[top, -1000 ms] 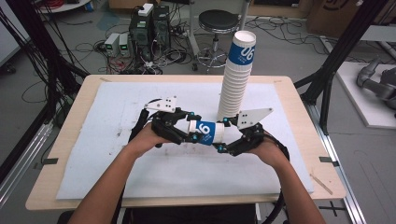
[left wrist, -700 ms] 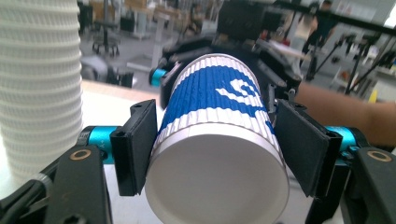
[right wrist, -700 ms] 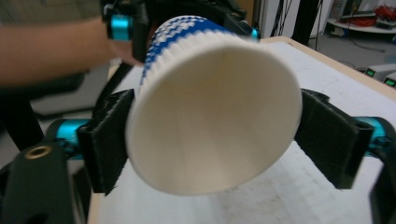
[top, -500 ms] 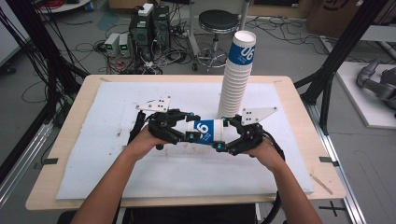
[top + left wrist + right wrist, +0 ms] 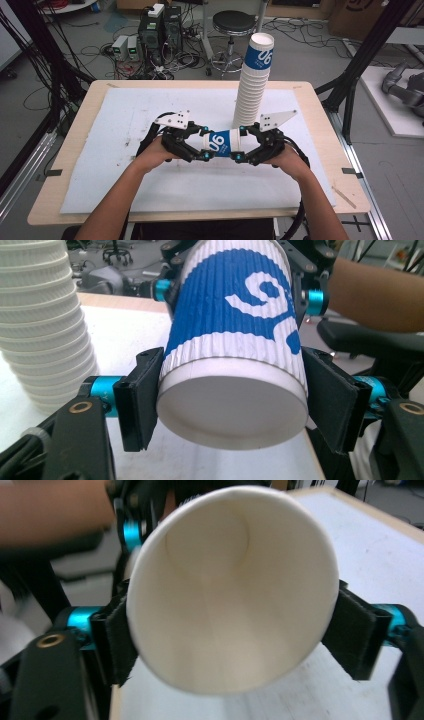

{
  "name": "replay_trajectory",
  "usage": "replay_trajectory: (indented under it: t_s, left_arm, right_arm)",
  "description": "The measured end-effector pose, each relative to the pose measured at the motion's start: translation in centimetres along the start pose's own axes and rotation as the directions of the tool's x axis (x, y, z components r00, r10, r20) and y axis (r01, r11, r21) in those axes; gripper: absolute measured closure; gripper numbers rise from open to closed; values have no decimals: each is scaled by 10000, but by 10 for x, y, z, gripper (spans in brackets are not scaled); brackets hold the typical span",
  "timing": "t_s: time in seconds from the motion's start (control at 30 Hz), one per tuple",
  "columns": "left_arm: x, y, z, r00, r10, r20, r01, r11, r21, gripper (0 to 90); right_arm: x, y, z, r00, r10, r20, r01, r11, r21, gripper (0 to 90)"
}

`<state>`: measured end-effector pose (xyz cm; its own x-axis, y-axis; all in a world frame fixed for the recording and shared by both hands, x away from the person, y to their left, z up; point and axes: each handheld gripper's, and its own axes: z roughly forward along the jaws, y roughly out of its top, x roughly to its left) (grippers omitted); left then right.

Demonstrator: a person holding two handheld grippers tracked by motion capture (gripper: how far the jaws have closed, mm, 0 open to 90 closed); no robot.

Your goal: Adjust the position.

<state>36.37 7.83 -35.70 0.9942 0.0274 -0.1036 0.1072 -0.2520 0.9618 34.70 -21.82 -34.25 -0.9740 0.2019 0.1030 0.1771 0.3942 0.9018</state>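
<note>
**High view: one cup held sideways between both grippers**

High view – a blue-and-white paper cup [image 5: 223,142] lies on its side above the white mat [image 5: 125,120], near the table's front middle, caught between the left gripper [image 5: 205,145] and the right gripper [image 5: 241,145]. Cup base points to the person's left, open mouth to the right. Just behind it, on the mat, stands a tall stack of cups [image 5: 252,85], leaning a bit, top cup w/ the same blue print. The held cup is near the stack's foot but apart from it.

Left gripper view – both black jaws sit against the cup's ribbed wall right by its base, one each side; clamped on the cup [image 5: 235,355]. Its jaws have just been opening a little, cup between them. Stack [image 5: 45,320] at left of that view.

Right gripper view – cup mouth [image 5: 232,587] faces the camera, rim between the two jaws. Left pad touches the rim; right pad looks against it too, grip looser. Those jaws have just been opening, cup between them
</note>
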Motion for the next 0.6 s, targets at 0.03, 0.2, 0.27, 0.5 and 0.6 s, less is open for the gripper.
replay_trajectory:
  t_s: [0.03,0.2,0.27,0.5,0.6]
  left_arm:
    - [1,-1,0,10000,-94,4,94,9997,-217,297]
    - [2,-4,1,9998,-206,58,209,9984,-533,298]
    - [2,-4,1,9998,-191,11,191,9990,-412,300]
    - [-5,-1,12,9948,238,-989,-155,9963,841,225]
    - [-5,-1,12,9957,514,-774,-421,9921,1178,269]
  right_arm:
    - [0,0,-2,9997,256,-1,-256,9989,-404,179]
    - [-2,1,-7,9967,813,-54,-813,9882,-1300,179]
    - [-2,1,-7,9967,805,-63,-806,9876,-1348,192]
    - [2,8,-1,9966,-494,661,500,9987,-78,244]
    - [4,11,1,9969,-517,595,507,9985,190,243]
